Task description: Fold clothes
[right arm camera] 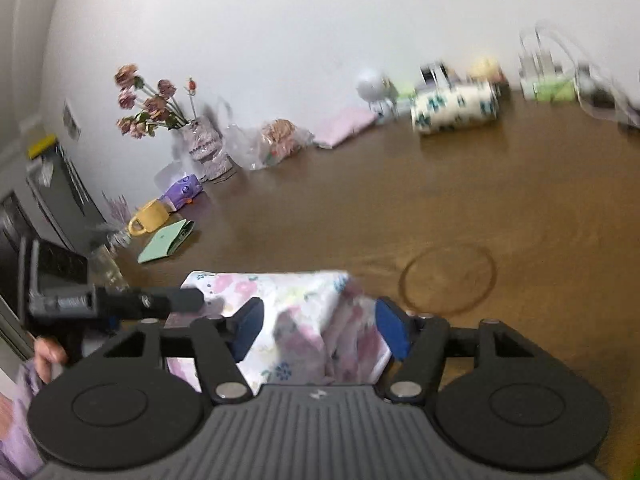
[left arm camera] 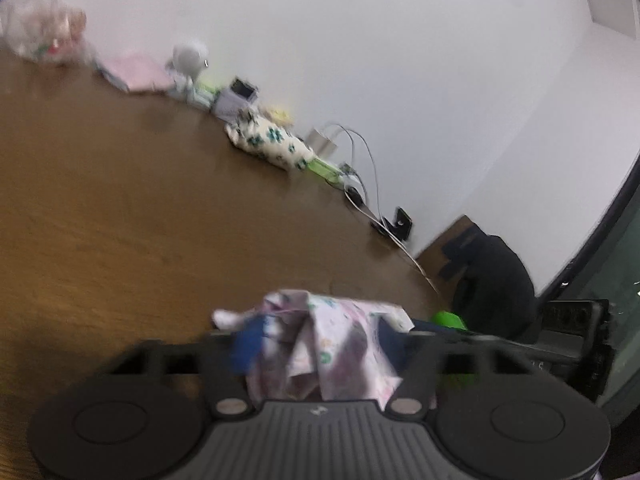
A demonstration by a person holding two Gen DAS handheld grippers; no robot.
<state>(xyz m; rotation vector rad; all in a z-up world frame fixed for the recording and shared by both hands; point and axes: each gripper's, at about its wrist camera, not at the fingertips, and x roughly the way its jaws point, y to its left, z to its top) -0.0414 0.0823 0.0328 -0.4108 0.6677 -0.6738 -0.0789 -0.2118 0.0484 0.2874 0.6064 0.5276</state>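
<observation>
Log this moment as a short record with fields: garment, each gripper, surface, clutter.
garment: floral cloth, bunched, lying between both grippers
left gripper: cloth gathered between its fingers; whether it is clamped is too blurred to tell
right gripper: open, fingers apart either side of the cloth
surface: brown wooden table, with a faint ring mark
clutter along wall: vase of dried flowers, yellow mug, green wallet, floral pouch
</observation>
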